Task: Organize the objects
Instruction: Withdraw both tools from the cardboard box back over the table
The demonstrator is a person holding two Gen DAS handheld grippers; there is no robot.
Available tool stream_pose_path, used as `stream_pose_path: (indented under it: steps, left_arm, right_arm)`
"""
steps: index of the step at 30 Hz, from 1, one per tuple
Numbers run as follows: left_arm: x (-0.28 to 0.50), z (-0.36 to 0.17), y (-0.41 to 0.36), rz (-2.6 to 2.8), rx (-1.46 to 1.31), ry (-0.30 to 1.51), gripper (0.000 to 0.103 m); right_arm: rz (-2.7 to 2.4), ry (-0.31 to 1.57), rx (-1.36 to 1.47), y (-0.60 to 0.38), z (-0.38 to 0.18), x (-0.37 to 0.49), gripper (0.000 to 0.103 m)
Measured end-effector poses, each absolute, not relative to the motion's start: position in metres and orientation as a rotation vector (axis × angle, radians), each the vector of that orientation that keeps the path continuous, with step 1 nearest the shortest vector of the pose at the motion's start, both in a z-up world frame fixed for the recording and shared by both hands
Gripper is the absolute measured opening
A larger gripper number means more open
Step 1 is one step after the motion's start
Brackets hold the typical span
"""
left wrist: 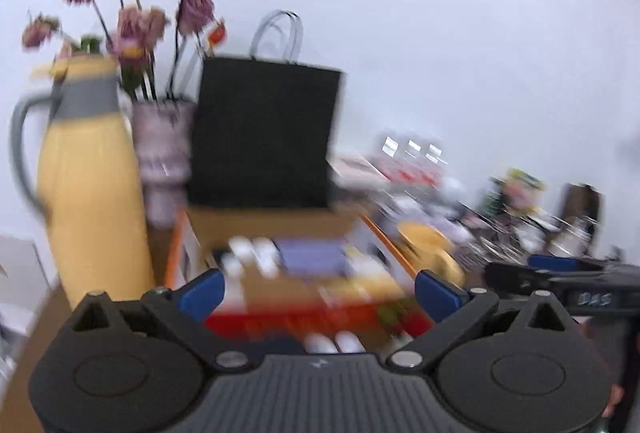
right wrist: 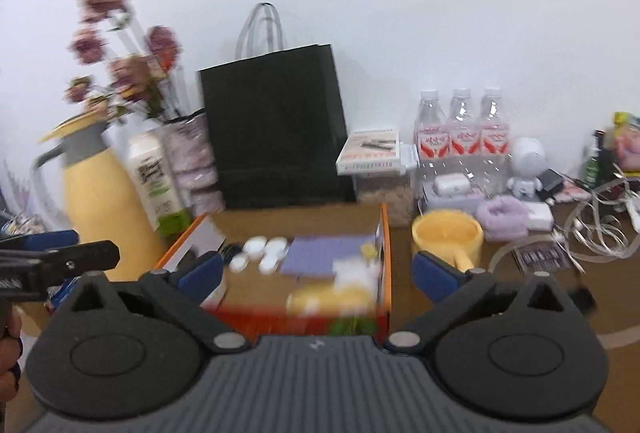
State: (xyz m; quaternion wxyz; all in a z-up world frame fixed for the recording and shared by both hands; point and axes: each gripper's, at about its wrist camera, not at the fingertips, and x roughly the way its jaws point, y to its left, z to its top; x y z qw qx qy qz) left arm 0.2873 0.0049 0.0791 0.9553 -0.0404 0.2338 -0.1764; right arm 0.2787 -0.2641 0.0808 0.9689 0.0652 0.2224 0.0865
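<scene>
An open cardboard box with orange edges (right wrist: 385, 253) sits in front of both grippers; it also shows in the left wrist view (left wrist: 172, 257). Inside lie white round lids (right wrist: 262, 251), a purple pad (right wrist: 320, 255) and yellow and white items, blurred. My left gripper (left wrist: 318, 291) is open and empty above the box's near edge. My right gripper (right wrist: 318, 275) is open and empty over the same box. The left gripper appears in the right wrist view (right wrist: 60, 259) at the left edge. Both views are motion-blurred.
Behind the box stand a black paper bag (right wrist: 276, 125), a yellow jug (right wrist: 100, 201), a carton (right wrist: 154, 177) and a vase of dried flowers (left wrist: 160, 153). To the right are a yellow mug (right wrist: 448, 237), three water bottles (right wrist: 460, 137), a book (right wrist: 370, 151), a purple cloth (right wrist: 504, 213) and cables (right wrist: 600, 229).
</scene>
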Motion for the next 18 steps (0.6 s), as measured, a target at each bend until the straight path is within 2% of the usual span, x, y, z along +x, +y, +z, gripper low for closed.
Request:
stream_pose_path:
  steps: [4,8,12,18]
  left_arm:
    - [0.194,0.052,0.006,-0.344,-0.059,0.493,0.102]
    - [0.126,0.036,0.012,-0.354,-0.038,0.518,0.103]
    - [0.111,0.024,0.012,-0.346,-0.060,0.594,0.103]
    - [0.111,0.020,0.001,-0.306,-0.031,0.576,0.103]
  right_arm:
    - [0.191,0.493,0.178,-0.267,0.049,0.179,0.103]
    - [0.173,0.518,0.181,-0.276,0.041,0.099,0.103]
    - [0.129,0.450,0.157,-0.282,0.036,0.046,0.103]
    - [0.160,0.495,0.070,-0.270,0.022,0.046,0.103]
